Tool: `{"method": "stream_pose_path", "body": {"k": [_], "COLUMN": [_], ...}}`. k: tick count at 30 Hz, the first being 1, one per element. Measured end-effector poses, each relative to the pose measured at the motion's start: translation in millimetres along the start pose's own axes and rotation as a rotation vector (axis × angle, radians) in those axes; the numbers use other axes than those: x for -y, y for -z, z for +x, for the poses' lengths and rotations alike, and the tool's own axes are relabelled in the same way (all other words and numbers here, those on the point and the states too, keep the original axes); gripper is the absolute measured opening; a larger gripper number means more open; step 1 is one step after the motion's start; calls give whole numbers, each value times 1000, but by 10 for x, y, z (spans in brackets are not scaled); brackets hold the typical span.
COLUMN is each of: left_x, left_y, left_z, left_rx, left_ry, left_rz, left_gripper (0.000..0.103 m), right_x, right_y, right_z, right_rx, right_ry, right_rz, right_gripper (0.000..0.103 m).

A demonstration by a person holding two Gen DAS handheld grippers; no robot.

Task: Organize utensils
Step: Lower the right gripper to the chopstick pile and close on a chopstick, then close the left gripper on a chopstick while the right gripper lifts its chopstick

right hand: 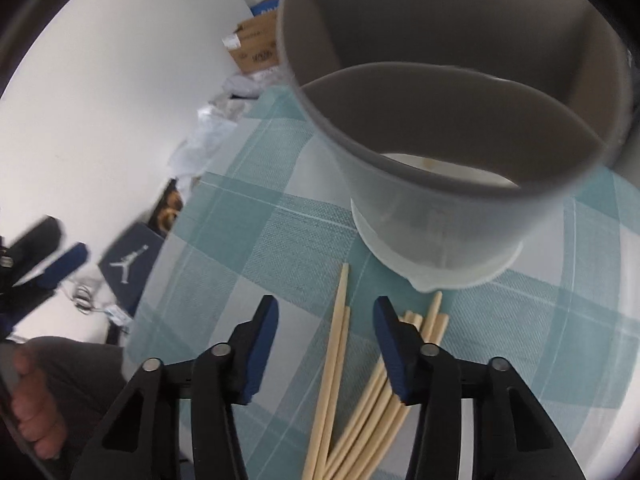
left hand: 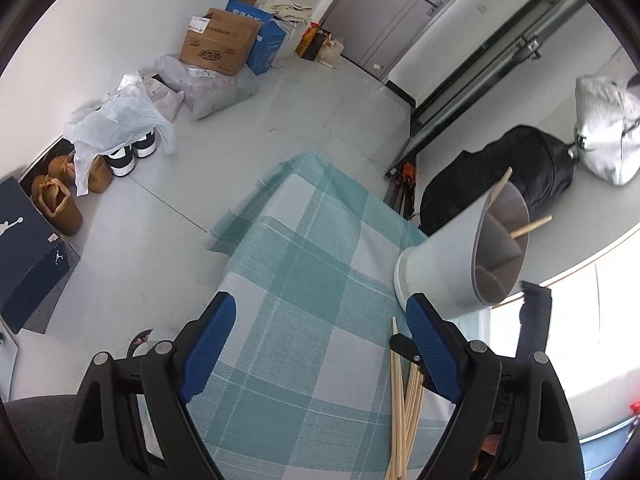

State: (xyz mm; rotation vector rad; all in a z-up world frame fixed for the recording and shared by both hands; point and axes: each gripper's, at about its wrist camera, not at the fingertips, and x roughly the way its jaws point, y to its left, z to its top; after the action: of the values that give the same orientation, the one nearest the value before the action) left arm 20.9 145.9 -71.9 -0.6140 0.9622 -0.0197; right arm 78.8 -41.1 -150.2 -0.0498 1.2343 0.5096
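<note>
- Right wrist view: a bundle of pale wooden chopsticks (right hand: 362, 392) lies flat on the worktop (right hand: 248, 240), which is covered by a teal and white checked cloth.
- The sticks are slim, light tan and plain. Two lie side by side on the left of the bundle; the others fan out a little on the right.
- Their long axes run from the near edge of the picture toward the far side, tips pointing at the holder (right hand: 440, 160). The left pair leans slightly right, and the right group leans more steeply right.
- The longest tip ends just short of the holder's base. I cannot tell whether any stick touches it.
- The holder is a round grey tub with a curved inner divider, standing on a white drip base with a small spout, at the far right of the worktop.
- The right claw (right hand: 326, 340) hangs above the bundle with its blue pads partly closed. The left pair of sticks shows in the gap between them, and the right pad overlaps the fanned group. The pads are not pressing on anything.
- Left wrist view: the left claw (left hand: 320, 344) stands wide over bare cloth, gripping nothing.
- In this view the holder (left hand: 448, 268) leans with the lens, and two chopsticks (left hand: 530, 226) stand in its far compartment, poking above the rim.
- The bundle (left hand: 404, 408) lies near the left claw's right pad.
</note>
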Motion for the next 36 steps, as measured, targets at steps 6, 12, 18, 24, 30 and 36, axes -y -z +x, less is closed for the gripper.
{"method": "stream_pose_path", "body": {"k": [6, 12, 18, 24, 30, 36], "left_x": [-123, -157, -165, -163, -97, 48], "left_y": [-52, -85, -79, -54, -5, 121], "left_z": [-35, -51, -64, -46, 29, 186], "left_rx": [-1, -1, -2, -6, -22, -95], "left_ry": [28, 51, 49, 30, -7, -22], "left_rz": [-53, -67, -62, -52, -11, 60], "left_gripper": [84, 84, 84, 84, 84, 84], "right_x": [-111, -222, -180, -124, 17, 209], "right_y": [-57, -34, -36, -28, 59, 222], "right_z": [116, 139, 106, -184, -656, -996], "right_rx": [-43, -52, -36, 65, 204, 342], "right_ry": [131, 197, 170, 93, -9, -102], "right_rz": [-37, -101, -55, -10, 53, 154], "right_gripper": [31, 18, 6, 5, 5, 5]}}
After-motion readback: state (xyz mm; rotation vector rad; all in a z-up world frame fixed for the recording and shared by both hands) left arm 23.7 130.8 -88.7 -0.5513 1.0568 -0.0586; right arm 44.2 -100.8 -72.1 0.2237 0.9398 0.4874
